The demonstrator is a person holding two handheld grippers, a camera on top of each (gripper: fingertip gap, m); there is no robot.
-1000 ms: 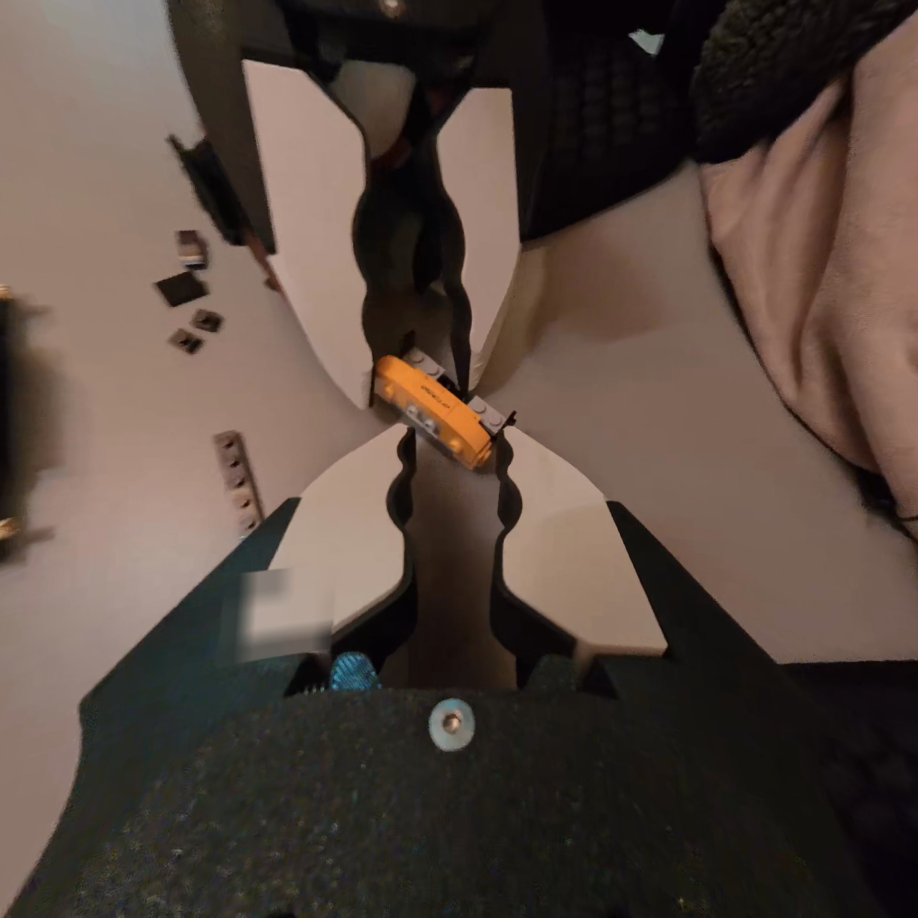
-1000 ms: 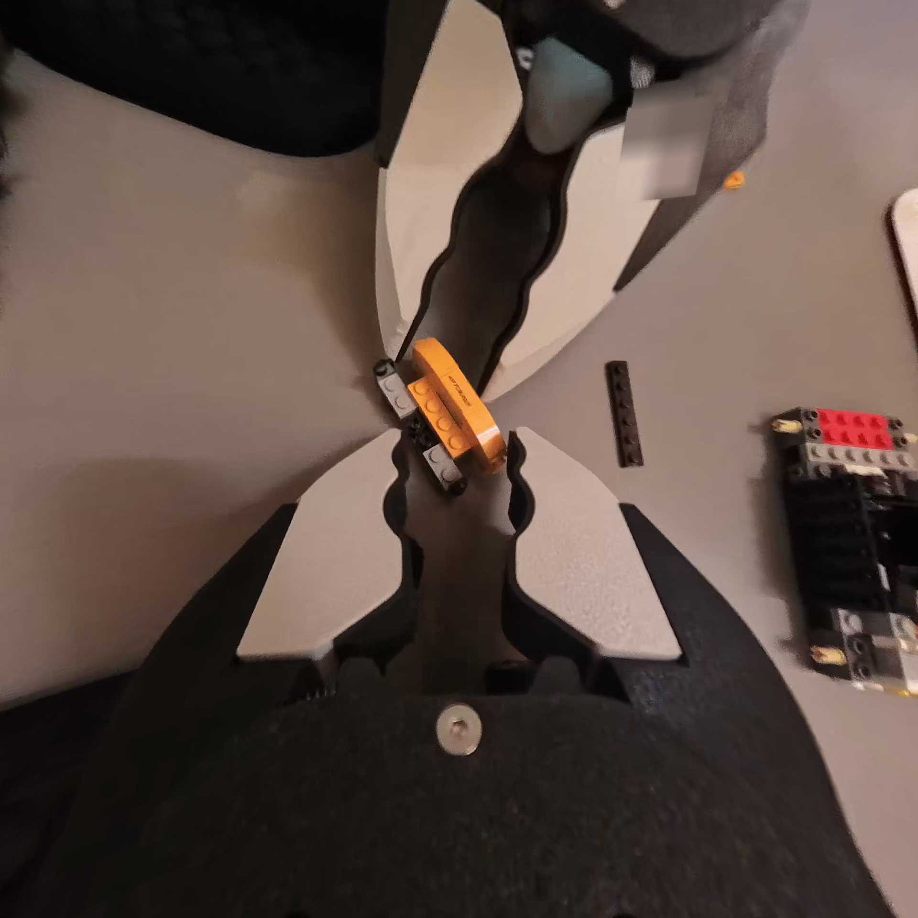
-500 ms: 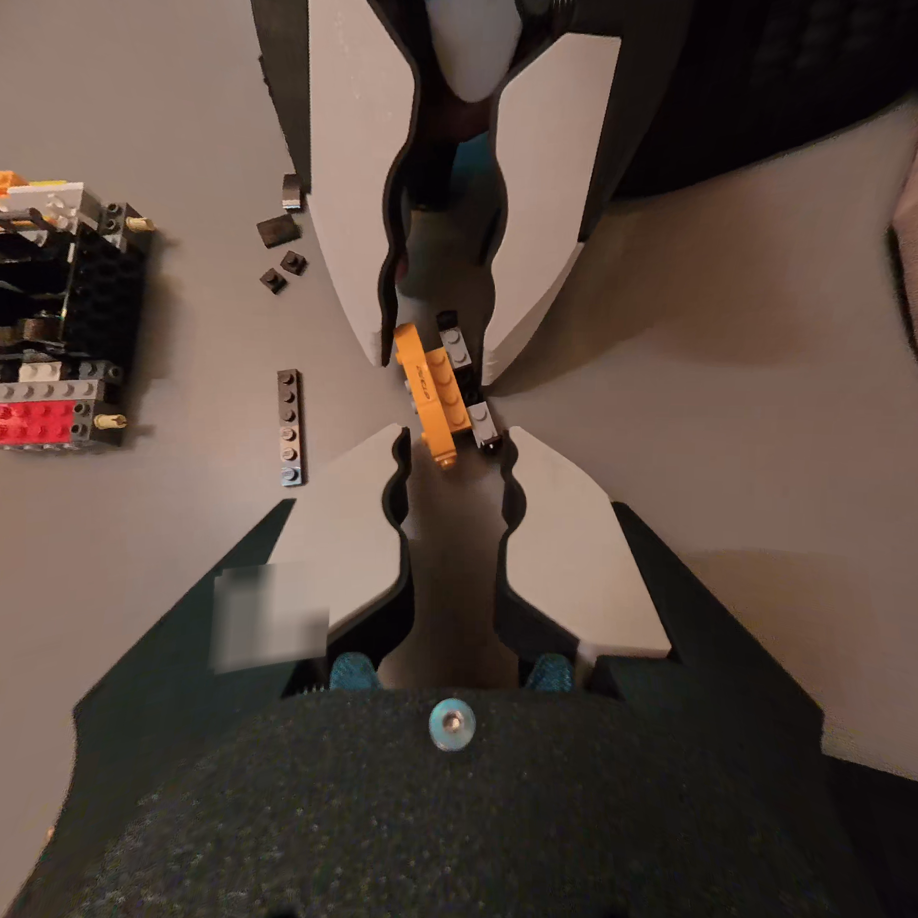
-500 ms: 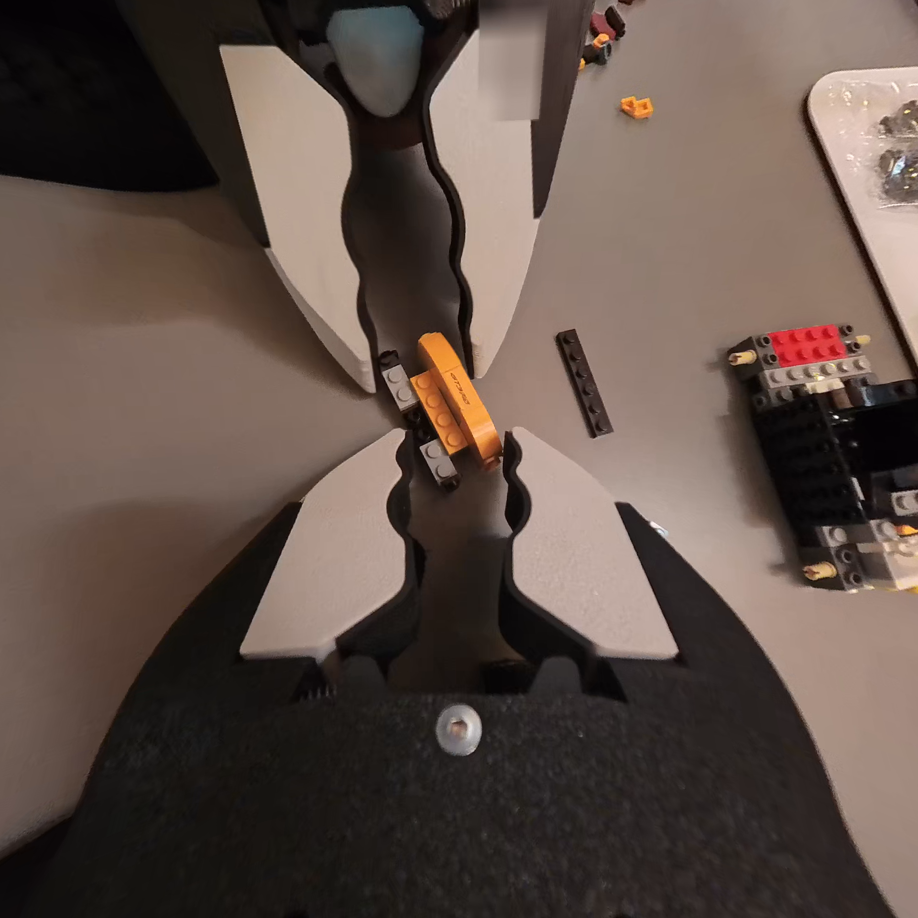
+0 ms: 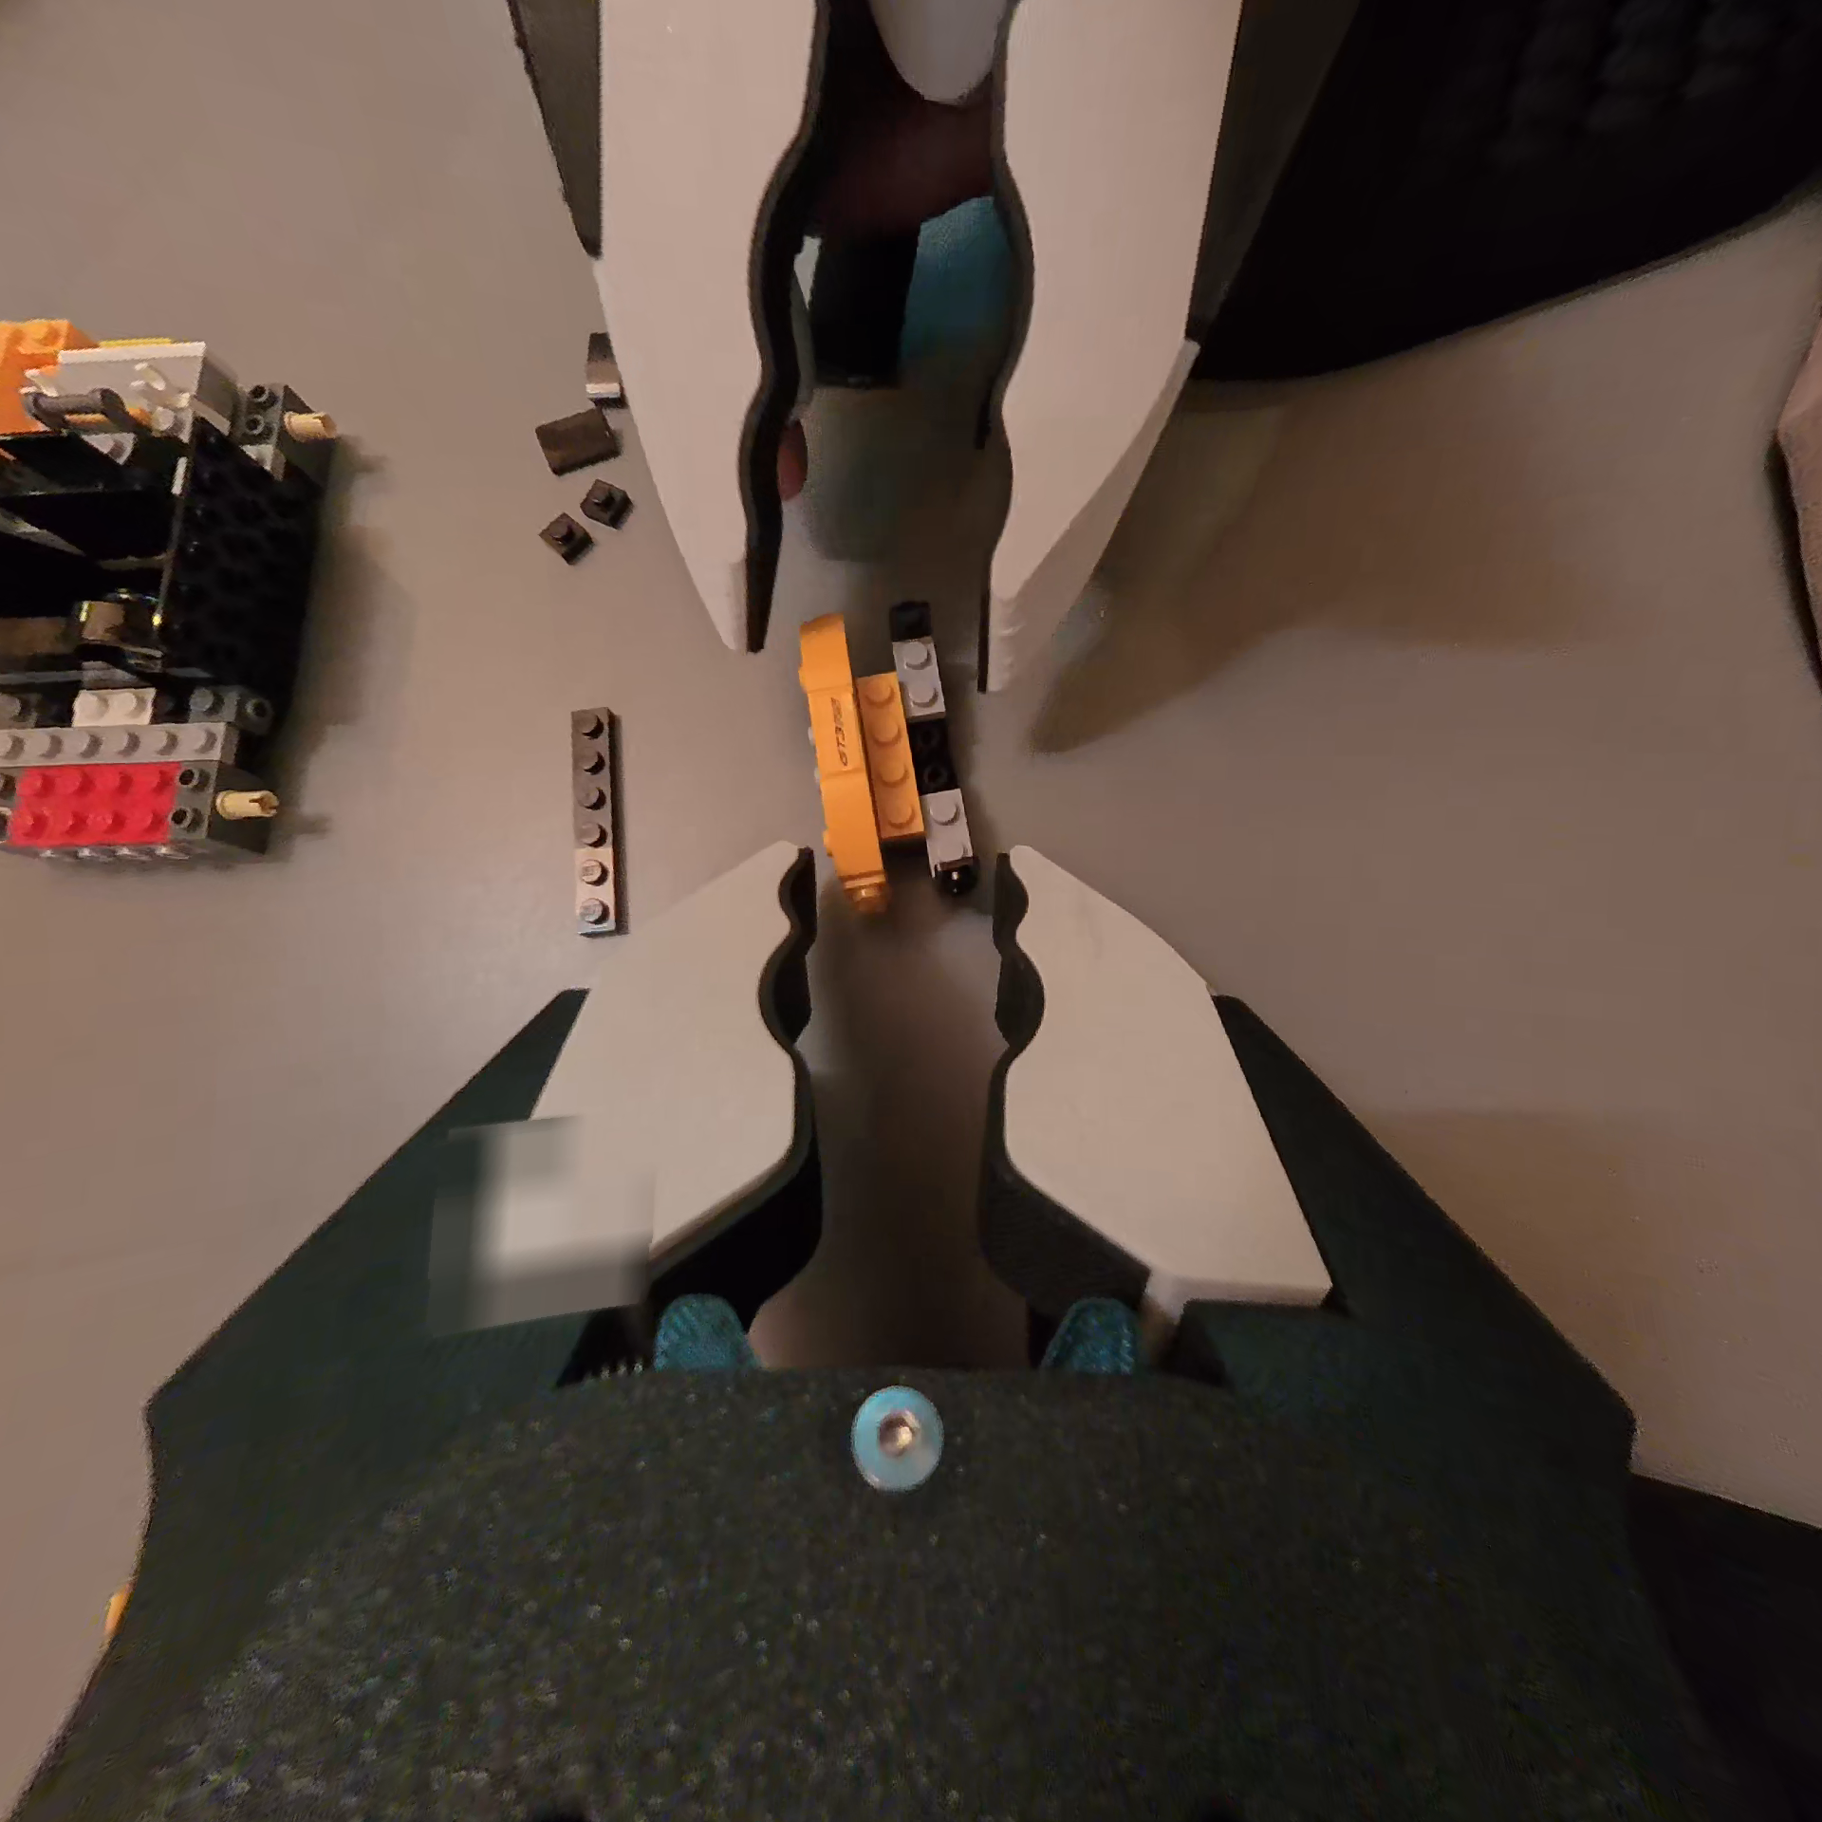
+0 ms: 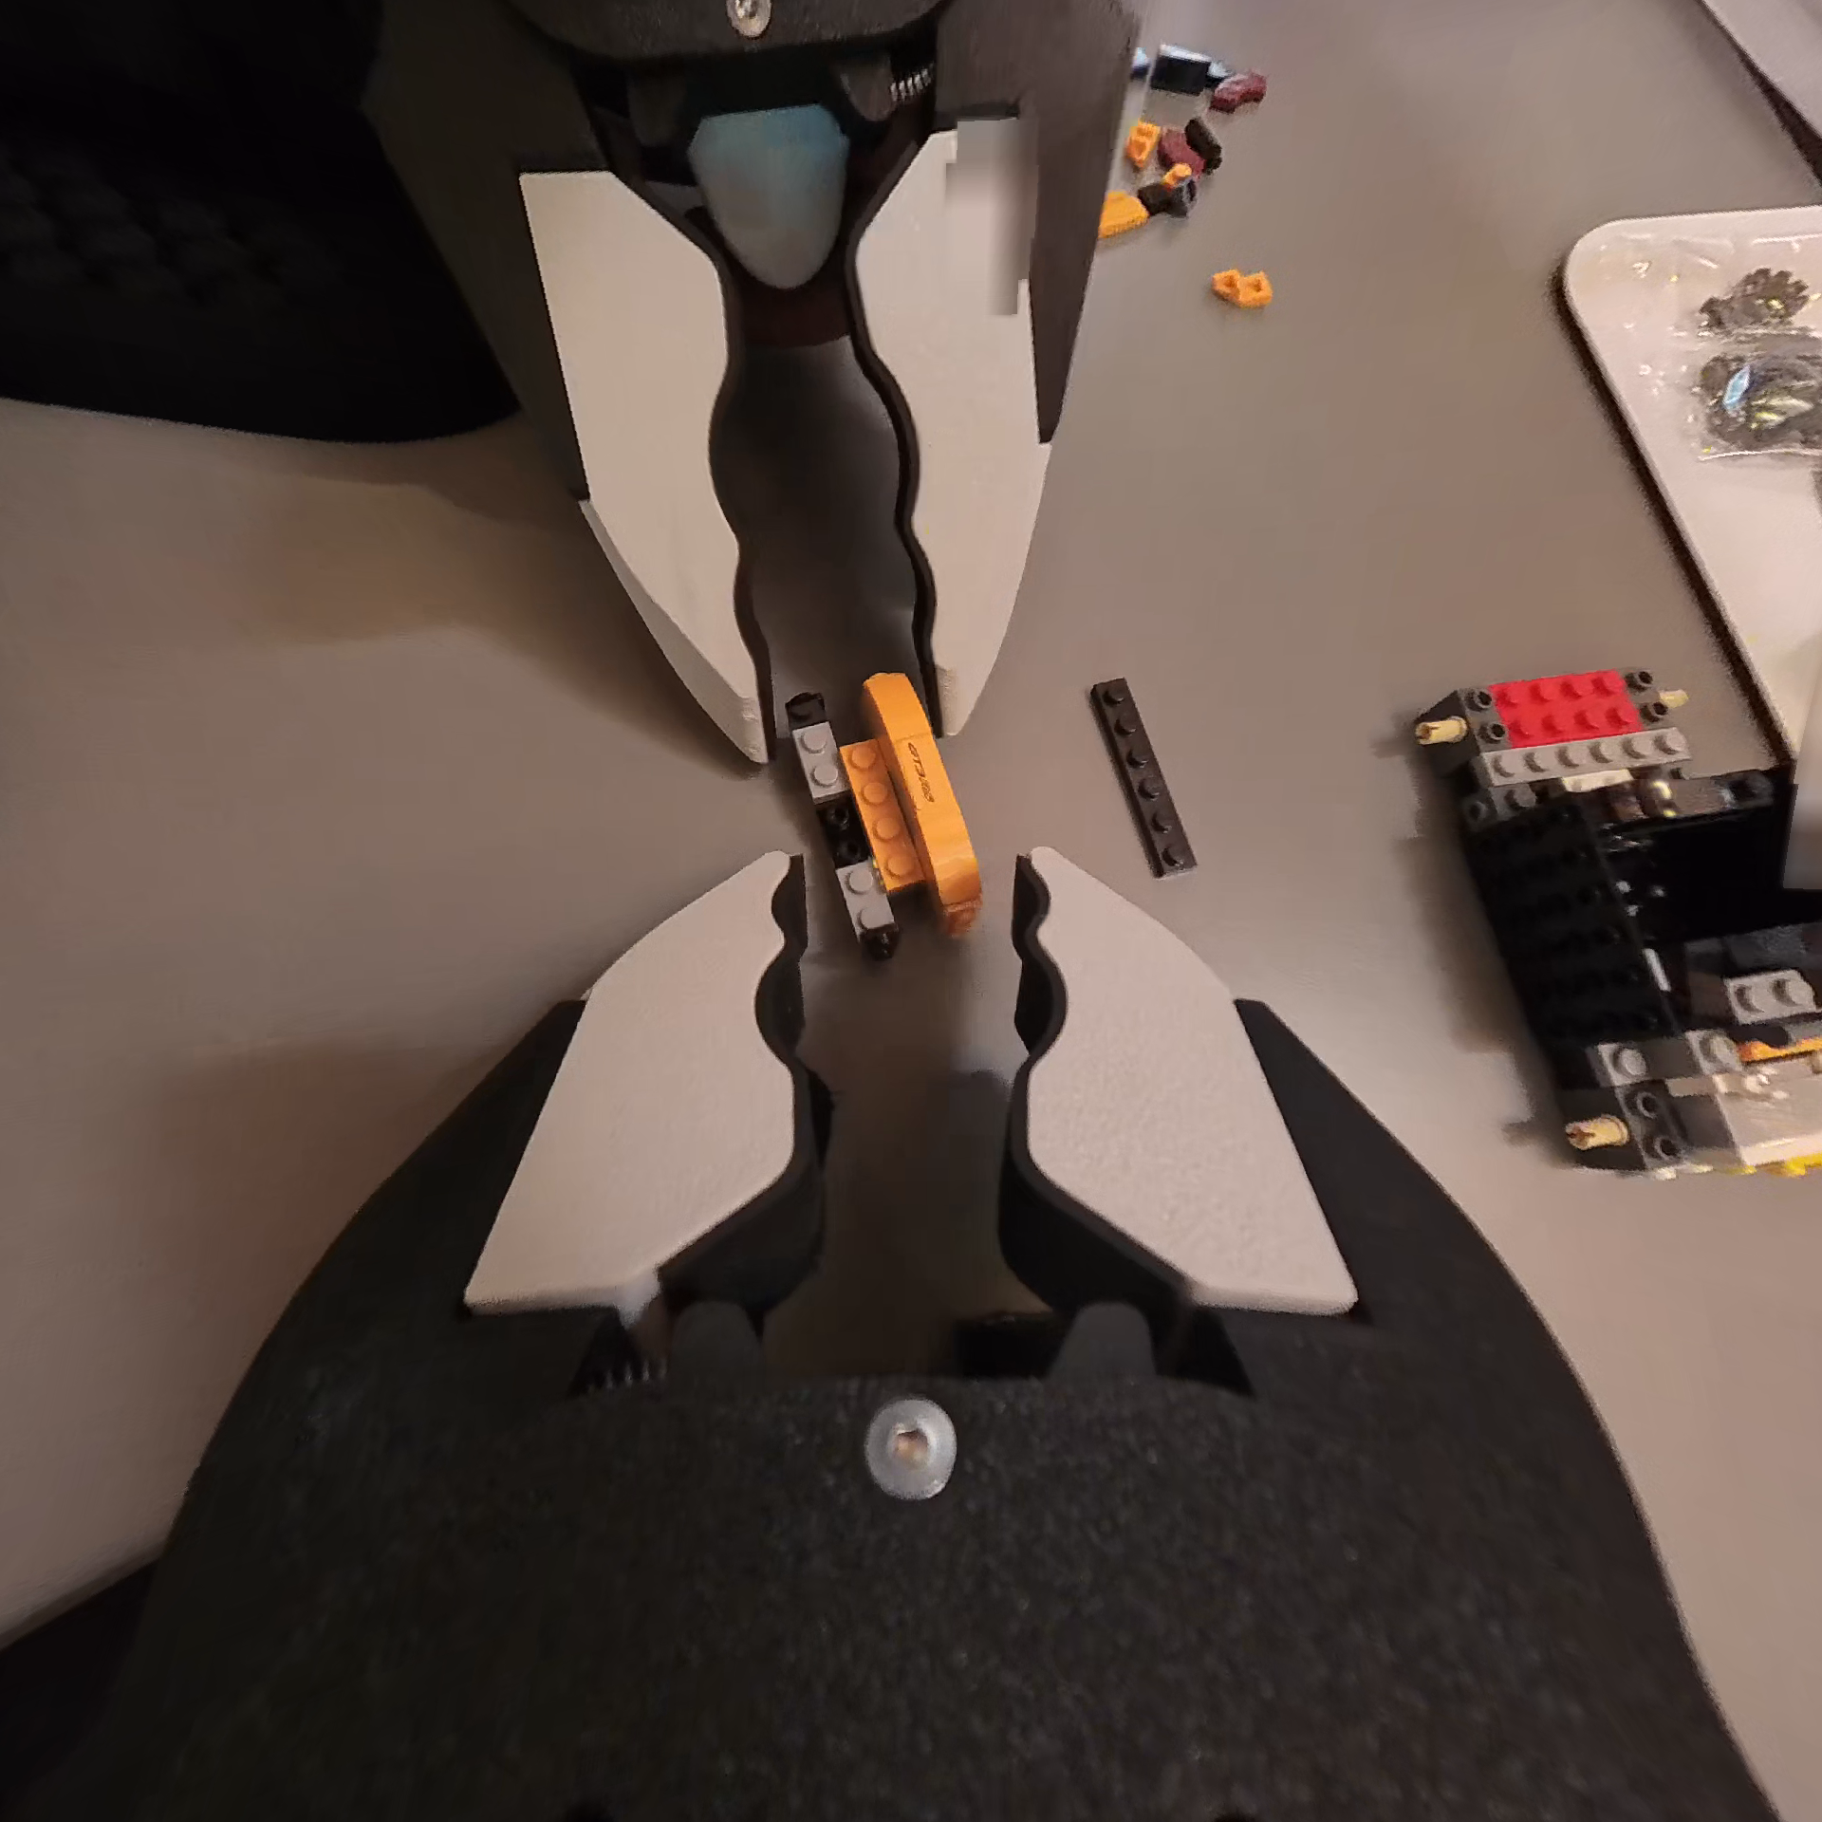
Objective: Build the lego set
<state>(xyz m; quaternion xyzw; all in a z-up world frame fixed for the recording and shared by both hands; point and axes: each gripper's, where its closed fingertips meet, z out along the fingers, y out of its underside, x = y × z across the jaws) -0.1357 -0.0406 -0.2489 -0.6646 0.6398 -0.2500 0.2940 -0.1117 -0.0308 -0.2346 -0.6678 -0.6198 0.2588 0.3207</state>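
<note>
Where a second ago both tools pinched the orange subassembly (image 5: pixel 882 764) tilted, it now lies flat on the desk (image 5: pixel 1380 887) between them, untouched; left tool (image 5: pixel 902 873) and right tool (image 6: pixel 907 868) both gape open, empty. Black plate (image 5: pixel 596 818) just beside it.

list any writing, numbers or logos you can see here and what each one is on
Orange curved lego piece: one short dark print along its side; I don't copy out writing.
Black-and-red lego build: no print shows.
Clear bags on the white tray: too blurred to tell.
No other writing shows in either view.
</note>
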